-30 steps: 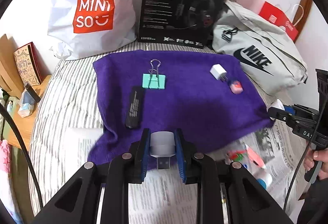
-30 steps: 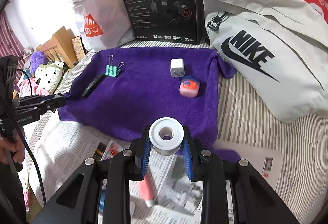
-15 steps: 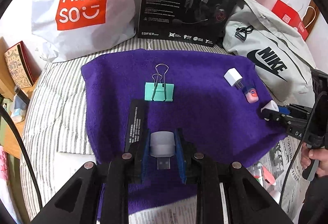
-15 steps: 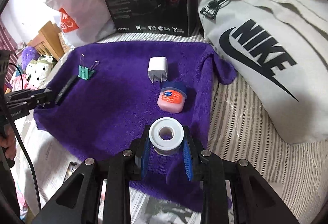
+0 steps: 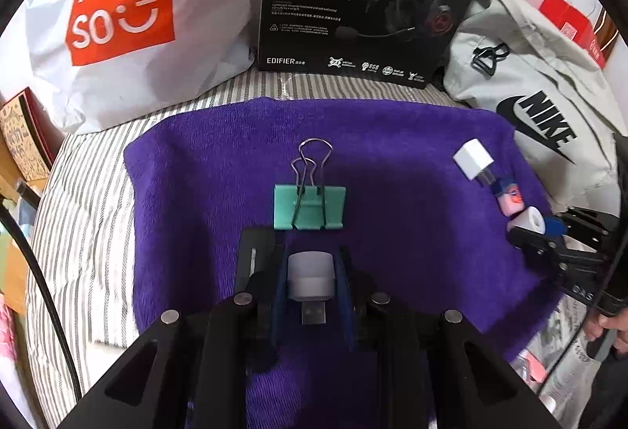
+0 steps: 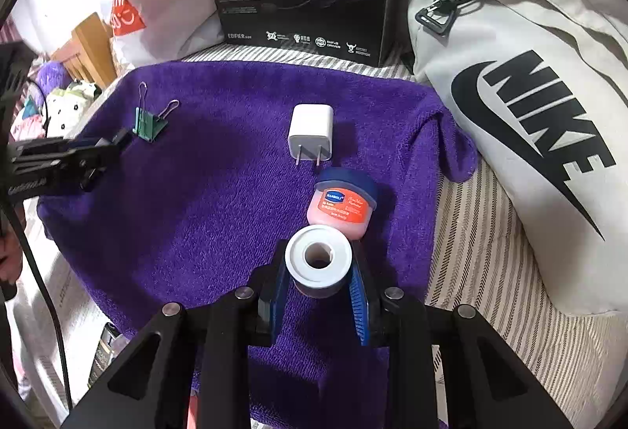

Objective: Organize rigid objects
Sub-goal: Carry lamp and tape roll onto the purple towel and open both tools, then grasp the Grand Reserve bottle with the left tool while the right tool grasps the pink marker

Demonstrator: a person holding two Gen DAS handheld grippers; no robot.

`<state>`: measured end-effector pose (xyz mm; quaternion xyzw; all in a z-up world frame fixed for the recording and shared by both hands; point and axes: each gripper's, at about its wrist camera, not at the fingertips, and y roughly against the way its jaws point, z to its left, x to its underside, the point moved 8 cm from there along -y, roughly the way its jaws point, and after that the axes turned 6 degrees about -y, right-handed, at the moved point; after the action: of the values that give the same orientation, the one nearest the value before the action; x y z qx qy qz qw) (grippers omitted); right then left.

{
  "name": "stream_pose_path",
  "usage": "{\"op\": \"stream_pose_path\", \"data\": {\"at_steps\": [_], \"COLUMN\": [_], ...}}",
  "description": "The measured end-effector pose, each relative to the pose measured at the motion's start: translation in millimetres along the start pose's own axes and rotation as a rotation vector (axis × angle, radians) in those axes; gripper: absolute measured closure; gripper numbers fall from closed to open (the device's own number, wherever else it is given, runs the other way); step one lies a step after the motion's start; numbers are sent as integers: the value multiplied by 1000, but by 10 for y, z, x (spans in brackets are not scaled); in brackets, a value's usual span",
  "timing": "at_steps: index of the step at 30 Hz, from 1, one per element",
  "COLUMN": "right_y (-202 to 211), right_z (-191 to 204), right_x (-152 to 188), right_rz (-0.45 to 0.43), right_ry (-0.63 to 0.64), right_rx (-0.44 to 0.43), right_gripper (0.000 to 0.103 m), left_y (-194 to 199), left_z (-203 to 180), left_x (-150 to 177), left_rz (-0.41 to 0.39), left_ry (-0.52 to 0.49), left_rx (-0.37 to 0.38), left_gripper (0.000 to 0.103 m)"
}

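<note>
My left hand-held gripper (image 5: 310,276) is clamping the light, rigid USB plug-in lamp (image 5: 310,274) by its smooth flat sides. My right hand-held gripper (image 6: 318,268) is pinching the stiff white tape spool (image 6: 317,259) across its rim, which I judge slippery.

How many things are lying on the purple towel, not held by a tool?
4: the green clip at the far left, the black stick just before it, the white plug in the middle, the pink jar in front of the plug. Others may be hidden.

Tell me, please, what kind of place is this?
Probably a bedroom at home. The purple towel lies on a striped bedsheet, shopping bags such as the Miniso bag lean against the wall, and soft toys sit beside the bed.
</note>
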<state>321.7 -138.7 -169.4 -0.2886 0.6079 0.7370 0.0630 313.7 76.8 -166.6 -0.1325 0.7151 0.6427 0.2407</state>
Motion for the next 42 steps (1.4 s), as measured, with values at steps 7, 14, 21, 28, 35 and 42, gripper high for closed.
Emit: {"op": "stream_pose_path", "data": {"at_steps": [7, 14, 21, 28, 35, 42], "right_y": [-11, -1, 25, 235, 794, 1120], "right_z": [21, 45, 81, 80, 10, -144], "right_x": [10, 44, 89, 257, 498, 1090], "right_rz": [-8, -31, 11, 40, -4, -37], "right_ry": [29, 66, 79, 59, -14, -63], "right_rx": [12, 14, -14, -23, -18, 66], "right_gripper": [75, 74, 64, 55, 24, 14], "left_y": [-89, -78, -20, 124, 701, 809], "left_z": [-13, -74, -171, -213, -519, -968], "left_x": [-19, 39, 140, 300, 499, 901], "left_rz": [-11, -28, -14, 17, -51, -24], "left_ry": [-29, -54, -71, -24, -42, -89], "left_rx": [-20, -40, -28, -23, -32, -15], "left_gripper": [80, 75, 55, 51, 45, 45]}}
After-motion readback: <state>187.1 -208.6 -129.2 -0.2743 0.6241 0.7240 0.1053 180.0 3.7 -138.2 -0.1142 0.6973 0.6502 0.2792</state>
